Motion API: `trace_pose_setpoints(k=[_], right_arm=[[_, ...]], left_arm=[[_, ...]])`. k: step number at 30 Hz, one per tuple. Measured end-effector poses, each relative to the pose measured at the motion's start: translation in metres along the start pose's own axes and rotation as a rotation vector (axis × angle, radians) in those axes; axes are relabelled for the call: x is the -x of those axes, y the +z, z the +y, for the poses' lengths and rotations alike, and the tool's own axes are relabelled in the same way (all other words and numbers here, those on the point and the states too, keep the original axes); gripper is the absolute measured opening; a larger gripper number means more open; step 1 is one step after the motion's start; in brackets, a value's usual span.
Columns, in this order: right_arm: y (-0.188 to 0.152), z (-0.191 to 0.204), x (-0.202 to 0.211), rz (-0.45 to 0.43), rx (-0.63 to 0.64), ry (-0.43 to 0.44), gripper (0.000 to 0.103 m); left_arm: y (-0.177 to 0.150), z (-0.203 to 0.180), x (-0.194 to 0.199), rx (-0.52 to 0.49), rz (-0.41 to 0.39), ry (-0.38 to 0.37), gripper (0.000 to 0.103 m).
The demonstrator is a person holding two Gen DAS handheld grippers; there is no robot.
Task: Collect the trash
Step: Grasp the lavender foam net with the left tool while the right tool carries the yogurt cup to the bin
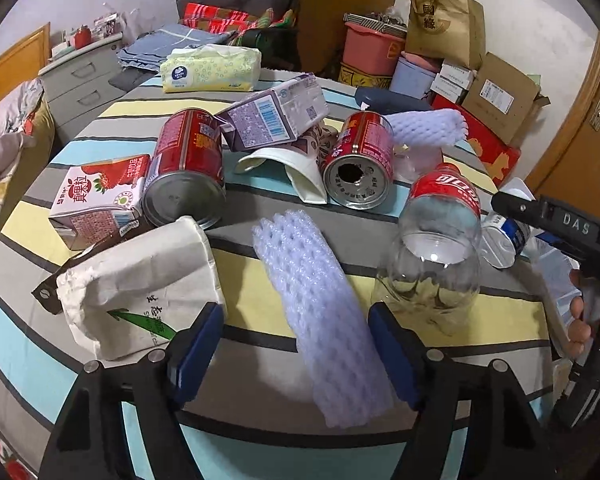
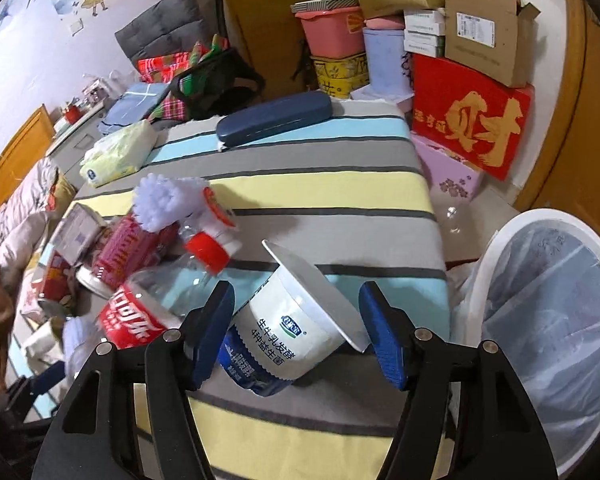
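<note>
Right wrist view: the right gripper (image 2: 296, 332) has its jaws spread wide on either side of a white yogurt cup (image 2: 300, 320) that lies tipped on its side on the striped tabletop (image 2: 340, 184). The left blue pad looks to be at or just beside the cup's wall, and the right pad sits just off its flared rim; I cannot tell for sure whether either one touches. Nothing is clamped yet. Just to the left of the cup lies a clear cola bottle (image 2: 148, 312) with a red label and red cap, and beyond it the heap of cans and cartons. Off the tabletop's right edge stands a white trash bin (image 2: 548, 320) lined with a clear bag, close by.

From the left wrist view, the left gripper (image 1: 296, 344) also has its jaws wide apart, straddling a pale lilac foam fruit net (image 1: 320, 320) that runs lengthwise between the pads, apart from both. A crumpled paper cup (image 1: 140, 284) sits just outside the left pad, and the cola bottle lies near the right one. Further out are two red cans (image 1: 188, 168), a strawberry milk carton (image 1: 100, 204) and a purple carton (image 1: 276, 114).

As I read it, both hands are at the lining-up stage of a pick. Next, the right jaws need to close on the cup's body, not its thin rim, then lift and swing right over the bin. The foam net is soft, so the left jaws would have to close well in.
</note>
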State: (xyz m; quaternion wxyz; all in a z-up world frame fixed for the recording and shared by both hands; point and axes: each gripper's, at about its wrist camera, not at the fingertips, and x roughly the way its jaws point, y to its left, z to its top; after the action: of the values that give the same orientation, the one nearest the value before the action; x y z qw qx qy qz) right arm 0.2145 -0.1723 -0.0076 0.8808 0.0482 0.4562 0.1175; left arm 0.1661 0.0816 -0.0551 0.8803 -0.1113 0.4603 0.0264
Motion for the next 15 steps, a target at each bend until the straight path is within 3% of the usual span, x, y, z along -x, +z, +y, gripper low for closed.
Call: trace_pose_setpoints(k=[9, 12, 15], right_arm=[[-0.003, 0.000, -0.007, 0.006, -0.092, 0.014, 0.069], [-0.007, -0.002, -0.005, -0.003, -0.114, 0.025, 0.067], [-0.012, -0.004, 0.002, -0.022, -0.112, 0.032, 0.062]], left_arm=[[0.000, -0.007, -0.007, -0.029, 0.007, 0.040, 0.075], [0.002, -0.007, -0.004, -0.025, 0.003, 0.030, 0.054], [0.002, -0.003, -0.003, -0.015, 0.001, 0.011, 0.041]])
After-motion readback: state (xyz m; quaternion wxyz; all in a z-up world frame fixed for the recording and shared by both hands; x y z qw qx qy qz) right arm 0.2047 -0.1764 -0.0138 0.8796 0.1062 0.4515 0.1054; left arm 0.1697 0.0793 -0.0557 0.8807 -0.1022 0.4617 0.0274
